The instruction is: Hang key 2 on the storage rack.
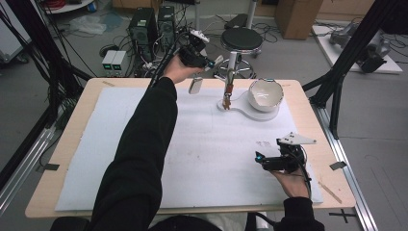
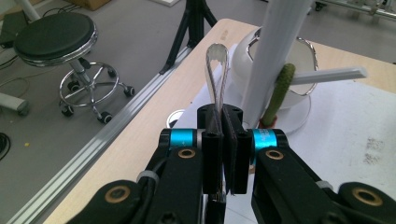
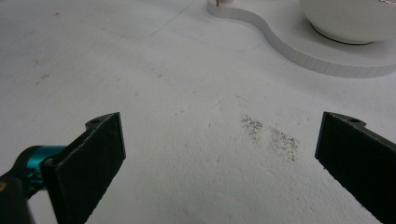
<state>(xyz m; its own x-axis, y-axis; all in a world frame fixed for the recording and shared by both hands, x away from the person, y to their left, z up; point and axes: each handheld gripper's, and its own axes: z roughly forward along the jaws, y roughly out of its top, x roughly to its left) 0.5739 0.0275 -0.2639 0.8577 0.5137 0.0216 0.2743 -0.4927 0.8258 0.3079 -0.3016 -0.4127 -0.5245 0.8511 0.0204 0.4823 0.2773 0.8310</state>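
My left gripper [image 2: 226,109] is shut on a thin shiny metal loop [image 2: 217,74] that sticks out ahead of the jaws. In the high view this gripper [image 1: 210,62] is held above the table's far edge, and a pale shiny piece [image 1: 195,85] hangs just under the hand. Just beyond it stands a white post [image 2: 271,56] carrying a green stick [image 2: 280,91] and a white rod [image 2: 327,74]. A white bowl [image 1: 264,95] rests on the same white base [image 1: 248,115]. My right gripper [image 1: 262,161] lies low near the table's right front, open over the bare white mat [image 3: 187,93].
A white mat [image 1: 144,159] covers most of the wooden table [image 1: 77,125]. Behind the far edge stand a black stool [image 1: 241,39], computer towers [image 1: 153,26] and cables. Black frame legs [image 1: 346,53] rise at the right. A faint brown smudge [image 3: 271,137] marks the mat.
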